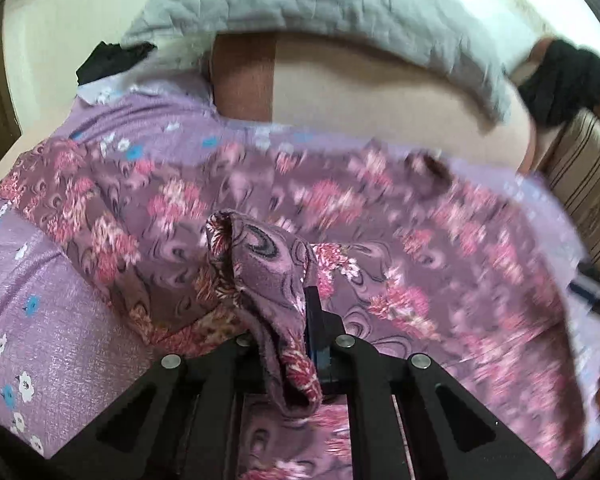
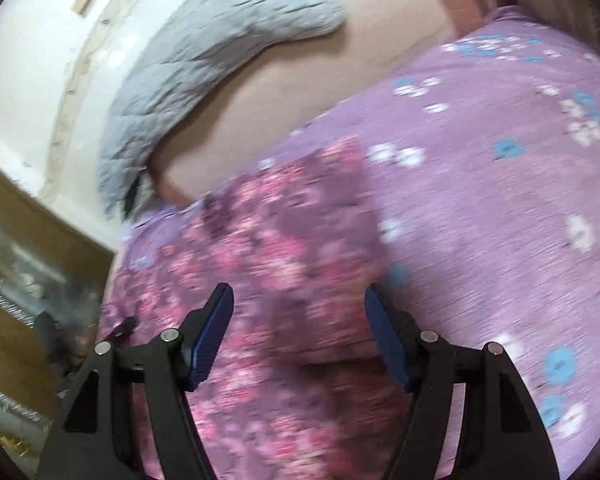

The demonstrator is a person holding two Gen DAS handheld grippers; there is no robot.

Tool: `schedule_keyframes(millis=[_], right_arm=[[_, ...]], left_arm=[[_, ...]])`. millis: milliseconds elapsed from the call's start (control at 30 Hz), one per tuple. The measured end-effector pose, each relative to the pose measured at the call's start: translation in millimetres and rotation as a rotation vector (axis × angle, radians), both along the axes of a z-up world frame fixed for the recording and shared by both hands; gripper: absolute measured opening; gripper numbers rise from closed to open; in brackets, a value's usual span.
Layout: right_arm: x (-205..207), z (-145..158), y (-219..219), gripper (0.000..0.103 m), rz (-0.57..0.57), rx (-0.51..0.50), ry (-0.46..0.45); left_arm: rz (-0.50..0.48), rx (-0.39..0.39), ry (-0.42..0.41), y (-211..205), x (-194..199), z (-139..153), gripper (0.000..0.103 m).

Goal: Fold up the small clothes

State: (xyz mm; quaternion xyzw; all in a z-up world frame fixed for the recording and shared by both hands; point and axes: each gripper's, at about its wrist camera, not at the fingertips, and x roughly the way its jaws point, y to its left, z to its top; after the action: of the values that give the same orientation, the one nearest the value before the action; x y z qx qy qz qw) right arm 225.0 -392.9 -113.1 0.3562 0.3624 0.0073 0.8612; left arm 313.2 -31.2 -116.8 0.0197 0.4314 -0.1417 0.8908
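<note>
Left hand-held gripper [image 1: 300, 304] clamped on bunched edge of floral garment [image 1: 260, 200], spread on lilac bedsheet [image 1: 60, 280]. Right hand-held gripper [image 2: 300, 320] wide apart, empty, above cloth. Step: fold-over. Next: carry edge across, release.

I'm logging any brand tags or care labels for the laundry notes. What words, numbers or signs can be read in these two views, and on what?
None: no readable text in either view.
The floral garment, pinched in the left gripper, shows only printed flowers and swirls, no tag.
The purple sheet under the open right gripper has only blue and white flowers.
The grey blanket is plain.
Motion blur could hide small print.
</note>
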Motion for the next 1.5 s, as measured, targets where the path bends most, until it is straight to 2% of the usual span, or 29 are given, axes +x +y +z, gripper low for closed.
schedule_keyframes(millis=[100, 267, 333, 367, 467, 533, 567, 633, 667, 700, 767, 867, 900, 1067, 1200, 1333, 1400, 1500], right_arm=[[14.1, -9.9, -6.9, 0.07, 0.002, -0.043, 0.052], [50.6, -27.8, 13.0, 0.069, 0.052, -0.201, 0.173], [53.8, -24.9, 18.9, 0.035, 0.064, -0.295, 0.189], [54.4, -22.5, 18.7, 0.011, 0.071, -0.293, 0.192], [48.8, -19.9, 10.2, 0.011, 0.025, -0.288, 0.2], [41.9, -20.0, 6.9, 0.017, 0.016, -0.25, 0.198], [37.2, -17.9, 6.9, 0.022, 0.019, -0.226, 0.187], [24.4, -6.4, 12.9, 0.041, 0.027, -0.176, 0.145], [17.3, -0.2, 17.0, 0.057, 0.036, -0.162, 0.117], [8.5, 7.9, 22.7, 0.063, 0.052, -0.152, 0.08], [-2.2, 20.6, 35.2, 0.063, 0.083, -0.139, 0.038], [-16.4, 38.6, 56.5, 0.063, 0.133, -0.086, -0.025], [-19.6, 45.2, 65.0, 0.063, 0.148, -0.078, -0.043], [-37.6, 66.2, 96.3, 0.063, 0.213, -0.074, -0.093], [-46.4, 71.6, 116.0, 0.063, 0.253, -0.071, -0.108], [-48.6, 70.2, 132.9, 0.063, 0.287, -0.067, -0.109], [-46.8, 66.3, 140.0, 0.063, 0.301, -0.069, -0.099], [-43.5, 59.6, 148.4, 0.063, 0.317, -0.076, -0.083]], left_arm=[[0.006, 0.002, 0.021, 3.3, -1.1, -10.5, 0.01], [-0.005, 0.001, 0.012, 4.4, -1.9, -8.4, 0.01], [-0.012, -0.017, -0.021, 8.0, -4.7, 0.8, 0.01], [-0.002, -0.027, -0.035, 11.3, -4.3, 4.4, 0.016], [0.046, -0.003, -0.006, 23.8, 0.0, -4.4, 0.024], [0.062, -0.007, 0.032, 36.1, -2.4, -13.2, 0.029], [0.069, -0.024, 0.037, 42.6, -6.1, -12.4, 0.032], [0.091, -0.052, 0.029, 56.8, -14.1, -4.6, 0.035], [0.103, -0.063, 0.021, 63.8, -16.6, 1.1, 0.038], [0.118, -0.072, 0.007, 72.0, -19.0, 8.3, 0.041], [0.152, -0.09, -0.02, 90.2, -20.0, 22.7, 0.047], [0.223, -0.152, -0.042, 127.7, -13.2, 43.9, 0.07], [0.255, -0.18, -0.042, 144.0, -8.0, 48.4, 0.073], [0.435, -0.297, -0.024, 226.8, 25.4, 45.5, 0.074], [0.579, -0.373, 0.013, 288.4, 61.6, 21.2, 0.074], [0.654, -0.449, 0.038, 326.1, 97.0, -1.1, 0.074], [0.682, -0.47, 0.055, 335.8, 113.8, -13.5, 0.074], [0.688, -0.413, 0.011, 337.1, 133.1, -13.4, 0.072]])
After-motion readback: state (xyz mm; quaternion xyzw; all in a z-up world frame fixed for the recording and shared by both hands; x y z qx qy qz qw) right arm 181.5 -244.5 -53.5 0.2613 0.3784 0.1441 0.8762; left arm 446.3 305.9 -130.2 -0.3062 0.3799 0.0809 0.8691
